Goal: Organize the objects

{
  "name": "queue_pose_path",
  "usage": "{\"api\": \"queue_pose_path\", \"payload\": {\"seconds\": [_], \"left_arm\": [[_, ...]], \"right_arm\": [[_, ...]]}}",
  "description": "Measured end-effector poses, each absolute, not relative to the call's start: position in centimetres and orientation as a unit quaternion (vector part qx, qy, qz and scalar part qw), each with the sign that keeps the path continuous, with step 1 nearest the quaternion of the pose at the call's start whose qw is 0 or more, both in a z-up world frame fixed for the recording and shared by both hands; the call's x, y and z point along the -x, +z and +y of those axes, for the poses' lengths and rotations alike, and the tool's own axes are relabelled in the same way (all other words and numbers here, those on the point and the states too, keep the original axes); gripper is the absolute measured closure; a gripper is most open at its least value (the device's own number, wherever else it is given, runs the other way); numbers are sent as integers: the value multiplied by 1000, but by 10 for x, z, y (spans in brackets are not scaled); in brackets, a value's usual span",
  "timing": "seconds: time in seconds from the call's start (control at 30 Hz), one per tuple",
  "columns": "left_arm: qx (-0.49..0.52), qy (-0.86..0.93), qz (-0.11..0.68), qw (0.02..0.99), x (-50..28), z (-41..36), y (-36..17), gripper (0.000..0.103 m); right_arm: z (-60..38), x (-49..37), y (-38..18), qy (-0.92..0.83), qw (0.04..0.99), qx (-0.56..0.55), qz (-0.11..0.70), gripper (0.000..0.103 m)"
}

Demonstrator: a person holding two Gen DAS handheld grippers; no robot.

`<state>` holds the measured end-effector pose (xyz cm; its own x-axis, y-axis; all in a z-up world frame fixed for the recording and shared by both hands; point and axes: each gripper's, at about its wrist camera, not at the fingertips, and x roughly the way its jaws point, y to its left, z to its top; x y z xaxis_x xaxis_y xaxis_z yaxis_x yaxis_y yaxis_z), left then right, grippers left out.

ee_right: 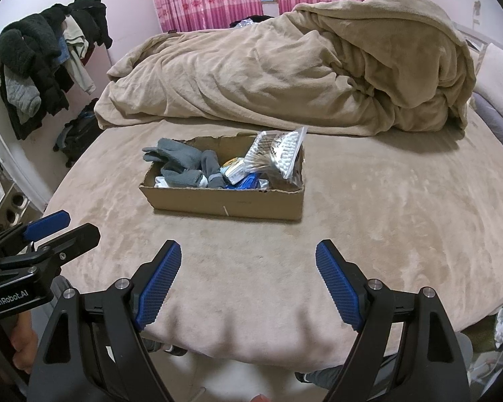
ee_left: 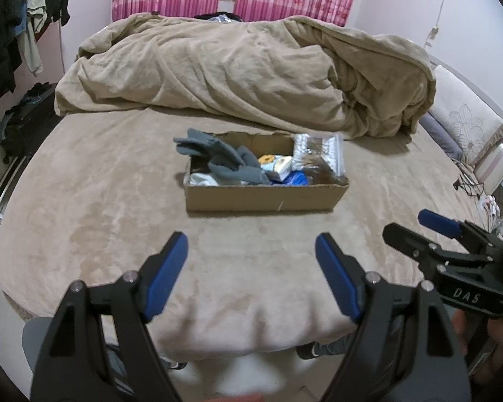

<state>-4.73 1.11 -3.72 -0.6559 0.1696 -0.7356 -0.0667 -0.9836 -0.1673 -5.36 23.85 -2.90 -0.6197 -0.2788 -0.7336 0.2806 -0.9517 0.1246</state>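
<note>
The bed (ee_right: 369, 207) carries everything: a heaped blanket (ee_right: 301, 77) at the far side and bare tan sheet toward you. A cardboard box (ee_right: 224, 201) sits near the middle of that bare stretch, well short of the blanket.

The box looks already loaded. Grey gloves (ee_right: 181, 164) drape over its left end, with fingers hanging past the rim. A clear bag of cotton swabs (ee_right: 278, 154) leans at the right end and stands above the wall. Small packets, white, yellow and blue, lie between them; they are too small to identify.

The left tool (ee_left: 251, 274) and the right tool (ee_right: 248, 278) both hover over the near edge of the bed, jaws apart and holding nothing. The box lies ahead of both, well apart from them, slightly left of centre for the right tool.

Judgement: nothing loose shows on the sheet, so the remaining step appears to be tidying what overhangs.

- Take the swab bag with the right tool, by its upper edge; the film will crumple and slip under a shallow bite.
- Take the gloves with the left tool, at the bunched middle, not a single finger.
- Steady the box wall while you push; the soft bed lets it slide.
</note>
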Motion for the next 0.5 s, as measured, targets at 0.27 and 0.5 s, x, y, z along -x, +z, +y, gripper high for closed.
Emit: {"api": "queue_pose_path", "payload": {"seconds": [0.27,0.5], "left_arm": [[410,908,-62,64,47,12,-38,23],[413,906,-61,64,48,12,-38,23]], "right_arm": [[238,50,-29,-900,155,-407,-3,18],[240,51,-29,-899,157,-409,-7,18]]}}
